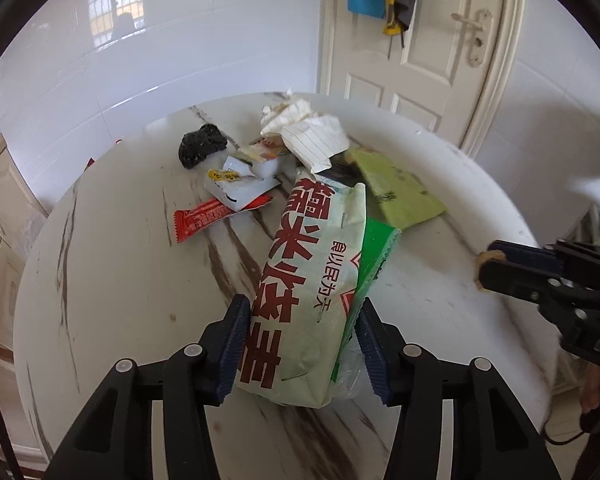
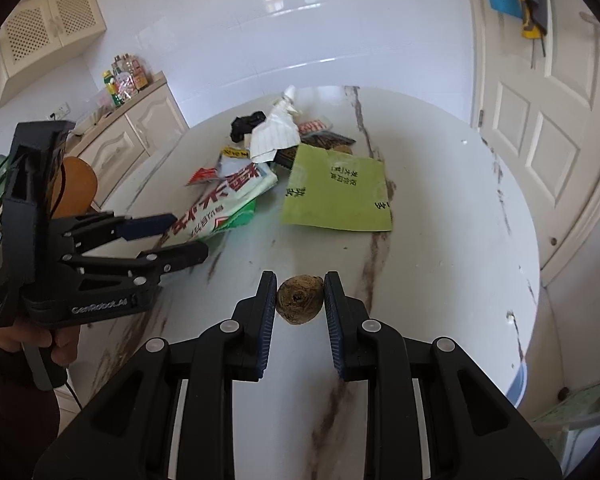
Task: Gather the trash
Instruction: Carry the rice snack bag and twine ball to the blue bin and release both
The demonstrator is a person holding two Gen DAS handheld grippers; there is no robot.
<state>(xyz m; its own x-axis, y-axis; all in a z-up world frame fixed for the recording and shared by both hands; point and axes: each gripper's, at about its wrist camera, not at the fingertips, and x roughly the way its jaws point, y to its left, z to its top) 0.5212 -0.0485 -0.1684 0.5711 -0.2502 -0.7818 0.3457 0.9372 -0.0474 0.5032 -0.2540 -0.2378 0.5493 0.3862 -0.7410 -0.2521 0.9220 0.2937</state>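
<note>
My left gripper [image 1: 303,304] is shut on the near end of a long white-and-green snack bag [image 1: 312,260] with big red characters. Both blue pads touch its sides, and its far end points into the trash pile. In the right wrist view the same bag [image 2: 220,208] sits between the left gripper's [image 2: 188,234] fingers. My right gripper [image 2: 300,284] is shut on a small round brown shell-like lump [image 2: 300,300], held just above the marble table [image 2: 440,240]. In the left wrist view the right gripper [image 1: 486,268] hangs over the table's right edge.
On the round table [image 1: 120,280] lie a flat green packet [image 1: 404,192], crumpled lined paper [image 1: 312,136], a black wad [image 1: 200,148], a red wrapper [image 1: 208,218] and a torn white wrapper [image 1: 236,188]. A white door [image 1: 420,60] stands behind. A cupboard [image 2: 140,128] is at the left.
</note>
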